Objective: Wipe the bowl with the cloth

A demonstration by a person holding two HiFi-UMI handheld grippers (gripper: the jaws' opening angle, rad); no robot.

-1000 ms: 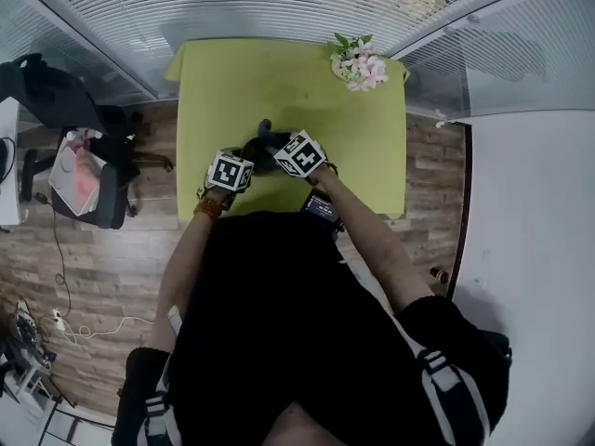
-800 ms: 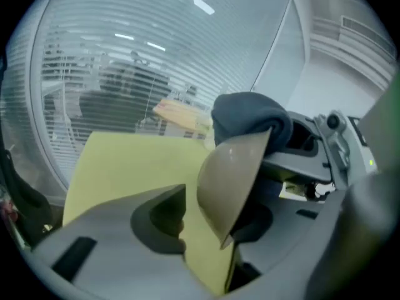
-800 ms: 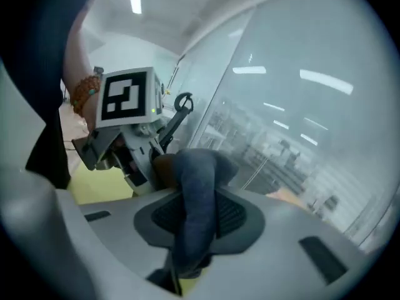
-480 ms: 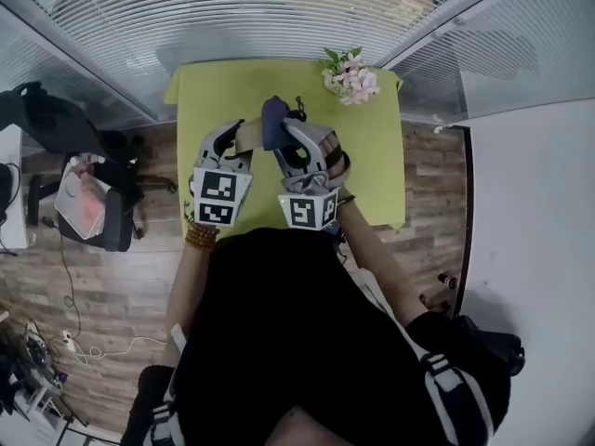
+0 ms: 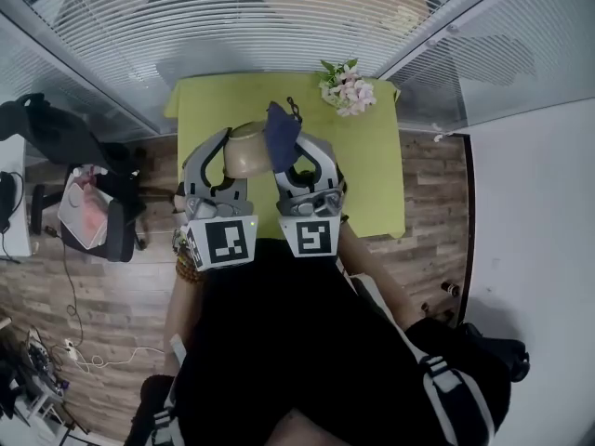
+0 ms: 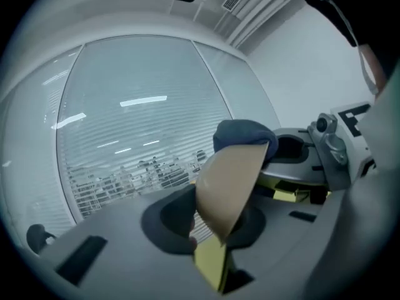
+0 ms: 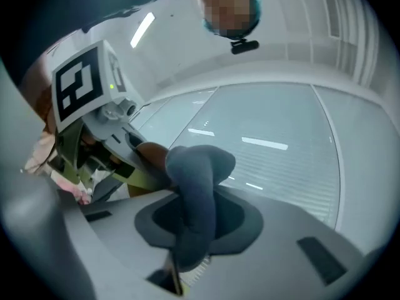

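Gripping the tan bowl (image 5: 244, 151) by its rim, the left hand-held gripper (image 5: 224, 145) holds it up above the green desk (image 5: 372, 170), tilted on its side. In the left gripper view the rim sits pinched between the two dark pads of the left hand-held gripper (image 6: 209, 225), whose jaws stand narrow and have just been closing on it. The right hand-held gripper (image 5: 290, 145) is raised beside it, and its jaws, which have also just been closing, clamp a dark blue cloth (image 5: 281, 130). The right gripper view shows the cloth (image 7: 194, 195) bunched between the pads and rising out of them. The cloth's top touches the bowl's upper edge, as the left gripper view shows (image 6: 242, 133). A bunch of pink and white flowers (image 5: 348, 87) lies at the desk's far right corner.
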